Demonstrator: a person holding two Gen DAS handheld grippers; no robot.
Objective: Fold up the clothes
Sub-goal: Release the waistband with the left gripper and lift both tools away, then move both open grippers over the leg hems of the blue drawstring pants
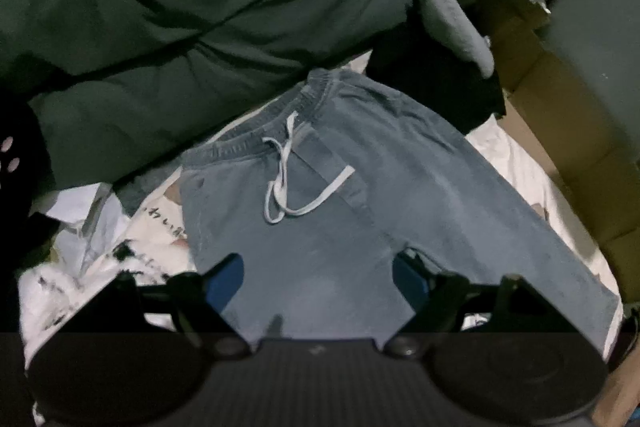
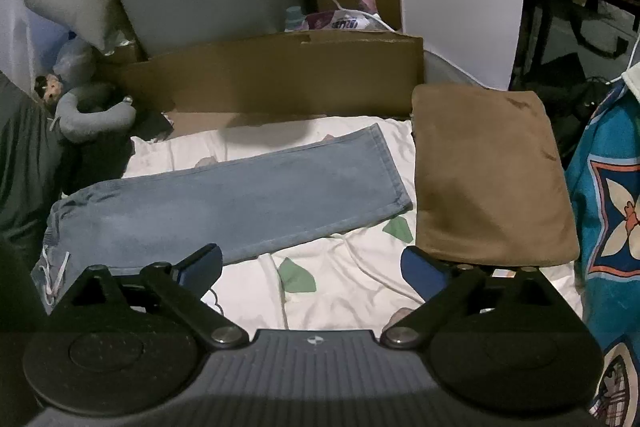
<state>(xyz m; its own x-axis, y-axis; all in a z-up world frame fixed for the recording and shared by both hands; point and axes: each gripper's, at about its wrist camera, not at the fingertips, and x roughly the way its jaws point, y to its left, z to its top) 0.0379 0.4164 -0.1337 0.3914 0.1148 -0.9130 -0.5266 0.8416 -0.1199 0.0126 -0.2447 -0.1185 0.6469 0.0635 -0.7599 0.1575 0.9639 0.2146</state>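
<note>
Light blue jeans (image 1: 360,187) with an elastic waistband and a white drawstring (image 1: 286,187) lie flat on a white printed bedsheet (image 2: 344,267). In the right wrist view the jeans (image 2: 240,199) look folded lengthwise, the leg hems pointing right. My left gripper (image 1: 318,279) hovers over the seat of the jeans, open, blue pads apart with nothing pinched. My right gripper (image 2: 312,267) is open wide over the sheet near the front edge of the jeans, nothing between its fingers.
A dark green duvet (image 1: 180,7) is bunched behind the waistband. A folded brown garment (image 2: 488,175) lies right of the hems. A cardboard box (image 2: 280,75) and a grey plush toy (image 2: 92,115) stand behind. A blue patterned cloth (image 2: 608,207) hangs at the right.
</note>
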